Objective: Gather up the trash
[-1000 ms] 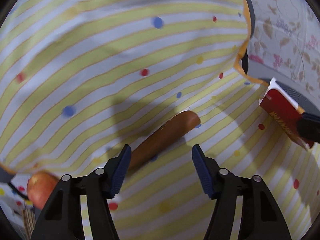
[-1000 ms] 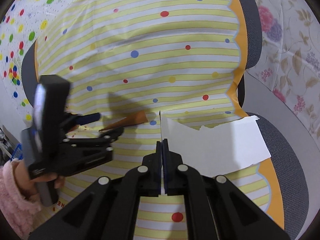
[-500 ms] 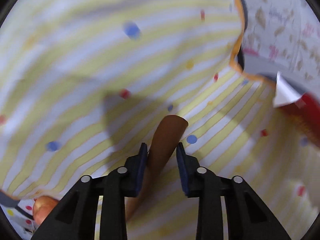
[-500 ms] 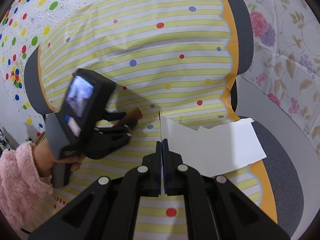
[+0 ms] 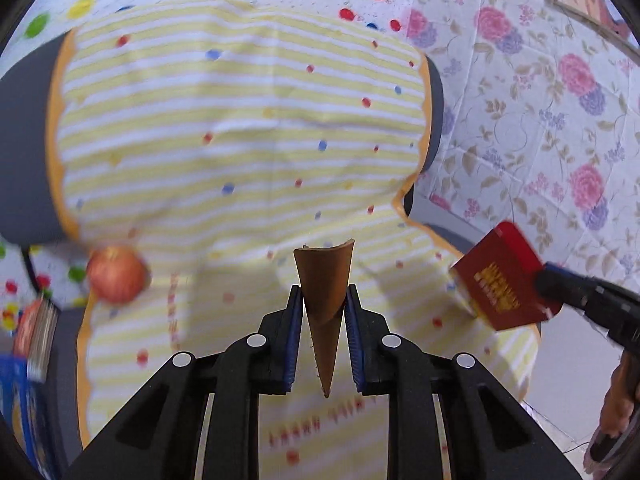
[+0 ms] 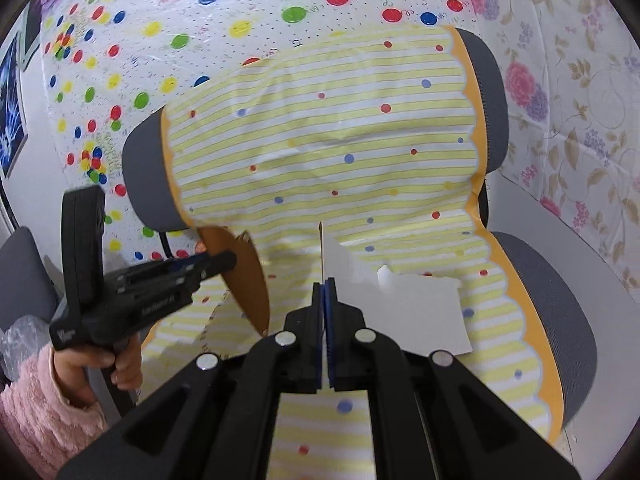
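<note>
My left gripper (image 5: 323,304) is shut on a brown paper cone (image 5: 325,300) and holds it upright, lifted above the striped chair seat (image 5: 224,360). The cone (image 6: 246,276) and the left gripper (image 6: 230,260) also show in the right wrist view, at the left. My right gripper (image 6: 325,312) is shut on a torn piece of cardboard (image 6: 416,312), white on this side. Its red printed side (image 5: 500,276) shows in the left wrist view at the right, held above the seat's right edge.
A grey chair (image 6: 548,300) is draped with a yellow-striped dotted cloth (image 6: 340,140). An apple (image 5: 116,274) lies at the seat's left edge. Books or boxes (image 5: 32,336) stand lower left. Dotted and floral sheets (image 5: 540,120) cover the walls.
My left gripper closed on the brown cone lying on the seat and lifted it up and back. My right gripper pulled back too, still holding the cardboard.
</note>
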{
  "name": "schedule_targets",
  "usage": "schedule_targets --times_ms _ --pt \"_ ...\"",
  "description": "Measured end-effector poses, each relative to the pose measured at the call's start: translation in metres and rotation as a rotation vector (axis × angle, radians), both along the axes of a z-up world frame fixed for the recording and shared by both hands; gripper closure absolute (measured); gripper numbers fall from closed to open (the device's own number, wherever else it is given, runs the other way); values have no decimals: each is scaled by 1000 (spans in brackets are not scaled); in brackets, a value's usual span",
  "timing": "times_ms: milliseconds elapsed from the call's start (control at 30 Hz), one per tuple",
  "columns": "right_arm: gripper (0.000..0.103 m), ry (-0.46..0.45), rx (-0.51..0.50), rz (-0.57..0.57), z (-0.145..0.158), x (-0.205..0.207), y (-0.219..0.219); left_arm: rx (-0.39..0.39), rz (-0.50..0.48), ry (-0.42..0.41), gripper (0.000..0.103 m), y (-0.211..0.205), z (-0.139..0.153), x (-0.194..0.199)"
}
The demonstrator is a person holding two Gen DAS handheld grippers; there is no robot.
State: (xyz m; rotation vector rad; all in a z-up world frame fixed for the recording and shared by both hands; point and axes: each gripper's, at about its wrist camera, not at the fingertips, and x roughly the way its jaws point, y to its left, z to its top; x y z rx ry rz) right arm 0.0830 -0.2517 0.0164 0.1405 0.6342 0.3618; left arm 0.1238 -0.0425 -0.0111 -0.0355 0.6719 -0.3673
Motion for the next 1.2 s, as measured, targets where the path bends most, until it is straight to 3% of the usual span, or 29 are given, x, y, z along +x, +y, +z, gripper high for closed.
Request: schedule_targets --times_ms 100,233,367,600,933,1200 --pt "101 15 5 -15 -3 -20 0 1 13 1 81 9 -6 -25" --pt "101 24 -17 -41 -5 -39 -1 60 26 -2 81 13 -5 -55" --pt "101 9 -33 -67 -1 -56 -6 37 6 -1 83 16 2 -73" --pt "101 -27 -17 -105 11 -92 -20 -58 -88 -41 83 -9 23 -117" --pt "101 -66 16 -182 30 -162 -46 -74 -241 -108 83 -61 31 -177" --pt "101 37 5 -264 -1 -203 -61 -49 -370 -97 83 -99 12 -202"
